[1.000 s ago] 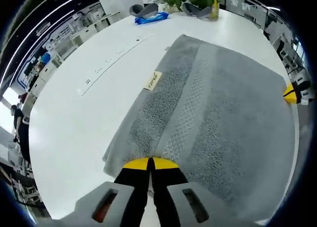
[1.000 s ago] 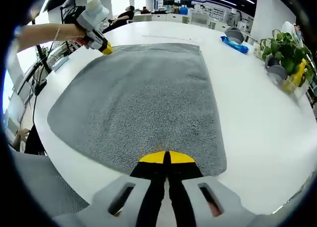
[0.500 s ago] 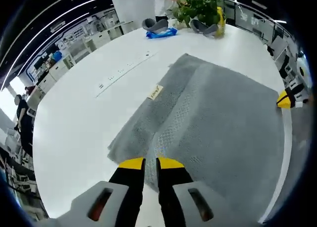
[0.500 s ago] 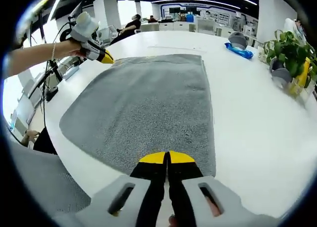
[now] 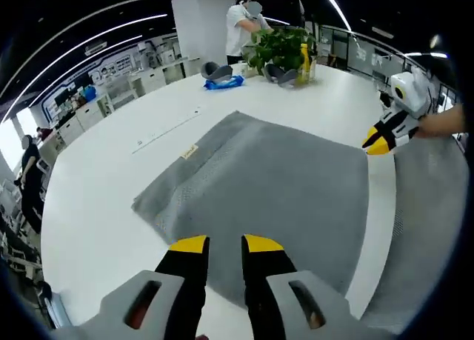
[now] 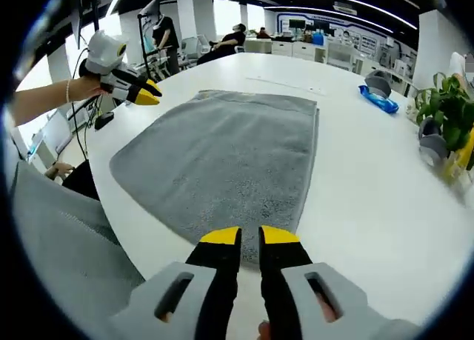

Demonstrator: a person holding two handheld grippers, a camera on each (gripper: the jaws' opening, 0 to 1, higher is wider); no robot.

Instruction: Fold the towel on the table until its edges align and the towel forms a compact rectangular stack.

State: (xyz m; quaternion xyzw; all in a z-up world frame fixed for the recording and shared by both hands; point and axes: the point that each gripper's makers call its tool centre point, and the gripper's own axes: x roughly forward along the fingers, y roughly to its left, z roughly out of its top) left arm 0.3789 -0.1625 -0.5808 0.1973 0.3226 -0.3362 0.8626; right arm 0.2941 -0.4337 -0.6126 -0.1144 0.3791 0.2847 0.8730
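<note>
The grey towel (image 5: 274, 173) lies flat on the white table (image 5: 104, 207) as a wide rectangle, with a small label (image 5: 190, 152) on its left part. My left gripper (image 5: 226, 244) hovers open over the towel's near edge, nothing between its yellow tips. My right gripper (image 6: 249, 236) is open too, just above the towel (image 6: 222, 151) at its near edge. The right gripper (image 5: 376, 140) is at the towel's far right corner in the left gripper view. In the right gripper view the left gripper (image 6: 147, 97) hangs by the towel's left corner, held by a hand.
A potted plant (image 5: 281, 47), a blue packet (image 5: 222, 82) and grey holders (image 5: 218, 71) stand at the table's far end. A person (image 5: 244, 21) stands behind them. Grey clothing (image 5: 429, 207) covers the near right side. White table (image 6: 385, 192) stretches right of the towel.
Both grippers were shut on the towel's near edge; they have opened, let it go and drawn back and upward. The towel now rests flat.
</note>
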